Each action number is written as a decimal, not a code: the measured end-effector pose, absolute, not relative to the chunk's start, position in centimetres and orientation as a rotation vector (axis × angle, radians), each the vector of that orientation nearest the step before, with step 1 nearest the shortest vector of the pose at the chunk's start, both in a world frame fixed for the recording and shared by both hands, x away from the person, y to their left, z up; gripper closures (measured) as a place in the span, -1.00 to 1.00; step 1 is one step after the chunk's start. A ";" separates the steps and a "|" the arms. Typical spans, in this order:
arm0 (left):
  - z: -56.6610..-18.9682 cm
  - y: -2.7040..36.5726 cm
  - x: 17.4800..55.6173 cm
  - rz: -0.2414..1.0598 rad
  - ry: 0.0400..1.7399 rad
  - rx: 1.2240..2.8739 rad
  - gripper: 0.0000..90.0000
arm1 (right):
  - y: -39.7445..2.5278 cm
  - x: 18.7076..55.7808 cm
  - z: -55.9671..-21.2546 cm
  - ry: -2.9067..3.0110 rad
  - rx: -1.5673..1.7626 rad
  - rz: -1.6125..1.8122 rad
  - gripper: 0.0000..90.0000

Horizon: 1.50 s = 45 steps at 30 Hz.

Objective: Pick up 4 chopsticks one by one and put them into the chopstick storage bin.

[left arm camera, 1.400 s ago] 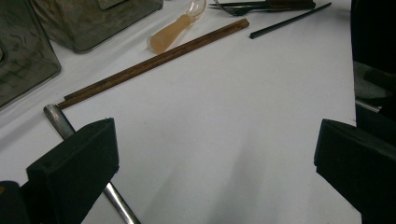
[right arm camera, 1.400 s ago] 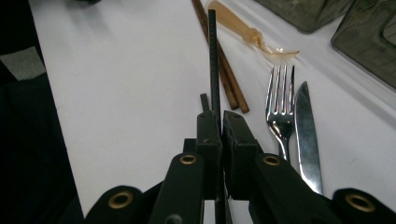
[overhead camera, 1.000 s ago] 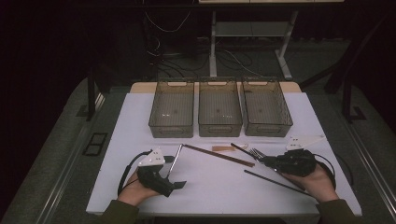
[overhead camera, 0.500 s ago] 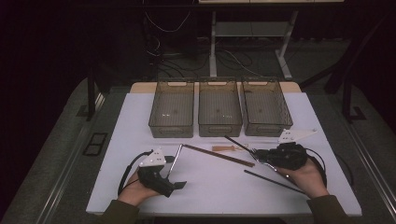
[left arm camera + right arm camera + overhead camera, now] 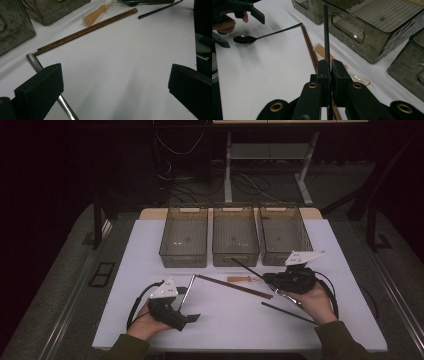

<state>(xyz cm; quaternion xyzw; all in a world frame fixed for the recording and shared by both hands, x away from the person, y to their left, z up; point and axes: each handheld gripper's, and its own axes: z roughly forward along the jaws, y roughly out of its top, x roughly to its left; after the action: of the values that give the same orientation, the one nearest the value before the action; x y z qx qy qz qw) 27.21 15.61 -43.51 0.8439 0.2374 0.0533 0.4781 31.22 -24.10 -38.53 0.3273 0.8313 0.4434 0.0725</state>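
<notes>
Since the earlier frames the right tongs (image 5: 267,277) have left the bench and moved up and toward the middle of the high view. They carry with them a thin black chopstick (image 5: 247,268).

Nearest, at the lower left of the high view, the left tongs (image 5: 187,319) rest low over the white bench (image 5: 225,325) with the jaws wide apart and nothing between them. I judge that they only wait for their turn. Just beside their one jaw, in the left gripper view, lies the handle of a polished metal spoon (image 5: 37,65), so this is probably the easiest thing for them to take.

At the lower right, a second black chopstick (image 5: 287,312) lies flat on the bench, well apart from its partner.

In the middle, a long brown wooden chopstick (image 5: 235,286) lies slanted. A pale peach plastic spoon (image 5: 242,279) lies just behind it.

The right tongs are clamped tight on the black chopstick near one end. In the right gripper view it (image 5: 326,32) stands out straight from the pressed jaws toward the wall of a bin. Holding it by the end lets the free end go in first.

Farthest, three smoky transparent plastic bins (image 5: 235,259) stand side by side. The held chopstick points at the gap between the middle bin and the right one (image 5: 280,261), and I cannot tell which of them is meant.
</notes>
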 end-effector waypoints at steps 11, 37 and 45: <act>-43.5 15.6 27.3 0.139 0.583 2.063 -1.00 | -22.1 32.3 -38.2 2.498 0.993 1.339 0.91; -43.3 15.6 27.1 0.138 0.579 2.053 -1.00 | -15.9 37.1 -36.4 2.479 1.038 1.294 0.91; -43.3 15.5 27.0 0.133 0.577 2.053 -1.00 | -15.0 38.9 -35.8 2.456 1.098 1.299 0.91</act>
<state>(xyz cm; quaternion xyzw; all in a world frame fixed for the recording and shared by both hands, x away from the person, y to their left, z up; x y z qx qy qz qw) 27.01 15.48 -43.35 0.8420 0.2368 0.0544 0.4817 38.86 -14.96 -35.81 0.3665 0.8197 0.4335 0.0771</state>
